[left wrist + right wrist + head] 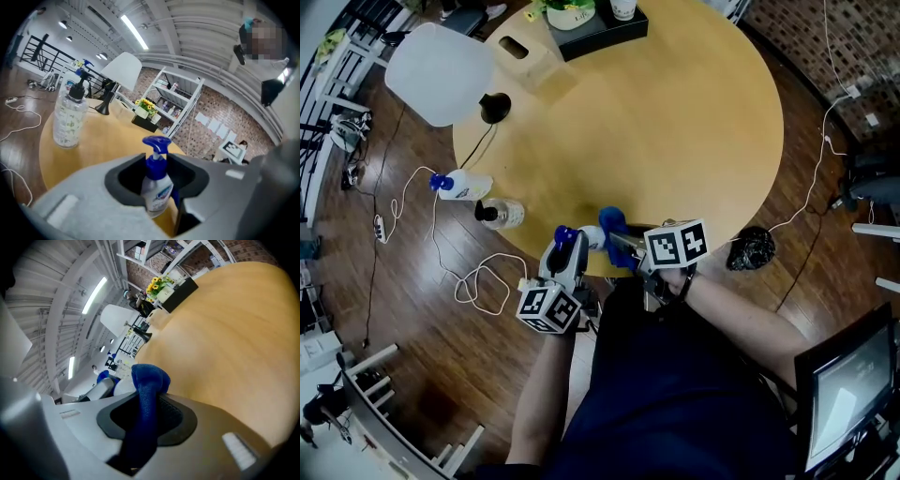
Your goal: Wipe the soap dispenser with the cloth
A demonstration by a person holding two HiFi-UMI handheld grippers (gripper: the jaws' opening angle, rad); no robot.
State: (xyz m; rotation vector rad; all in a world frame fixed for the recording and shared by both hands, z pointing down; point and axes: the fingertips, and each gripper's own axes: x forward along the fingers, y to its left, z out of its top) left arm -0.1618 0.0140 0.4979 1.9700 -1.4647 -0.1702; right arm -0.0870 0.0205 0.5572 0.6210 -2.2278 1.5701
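Left gripper point(567, 253): its two jaws are squeezing tight on the soap dispenser point(156, 190), one on each side of the white bottle.
Soap dispenser: it is standing up straight in that grip, with its blue pump sticking up on top. It is sitting at the near edge of the round wooden table point(675, 141), right by the person.
Right gripper point(625, 246): its jaws are pinching the blue cloth point(146, 399).
Cloth: one bunched end is poking out past the jaws. It is sitting just beside the soap dispenser, but I cannot tell if they are touching.
Clear pump bottle point(69, 115): it is standing at the table's left edge, well apart from the grippers.
White lamp point(441, 73): it is standing at the far left of the table.
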